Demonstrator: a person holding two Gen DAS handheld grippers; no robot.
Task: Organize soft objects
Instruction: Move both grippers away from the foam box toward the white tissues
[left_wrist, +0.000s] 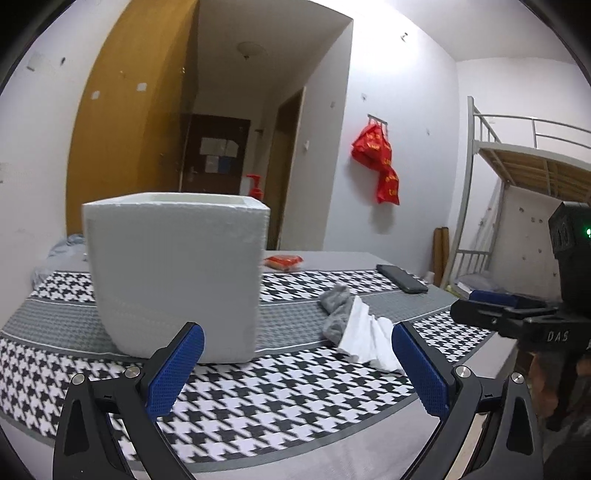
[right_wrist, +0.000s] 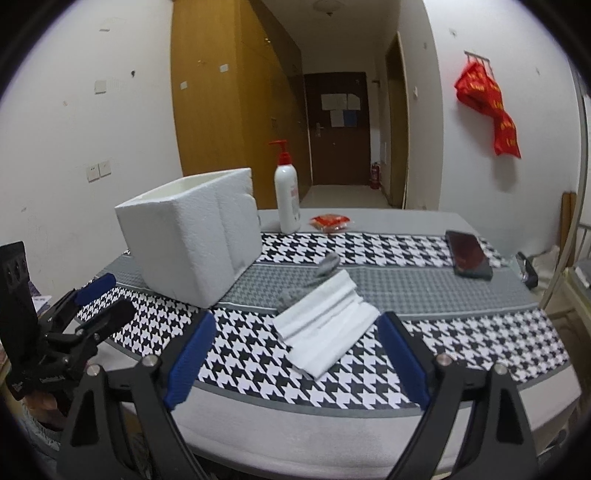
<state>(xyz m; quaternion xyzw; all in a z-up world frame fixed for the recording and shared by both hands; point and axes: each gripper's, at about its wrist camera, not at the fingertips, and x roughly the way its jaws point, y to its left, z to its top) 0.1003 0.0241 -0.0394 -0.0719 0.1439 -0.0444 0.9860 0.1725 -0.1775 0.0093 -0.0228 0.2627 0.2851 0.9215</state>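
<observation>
Two grippers, left (left_wrist: 295, 365) and right (right_wrist: 295, 350), gape empty; I should pinch the white cloth (right_wrist: 325, 328) mid-fold, then lift toward the foam box (right_wrist: 192, 236).

Towel (right_wrist: 327, 332) on sock (right_wrist: 306, 282), box (right_wrist: 192, 232) left

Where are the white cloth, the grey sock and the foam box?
white cloth (right_wrist: 325, 328): right wrist view, middle of its folded top.
grey sock (left_wrist: 337, 310): left wrist view, middle of its crumpled body.
foam box (right_wrist: 192, 243): right wrist view, its near side wall.
</observation>
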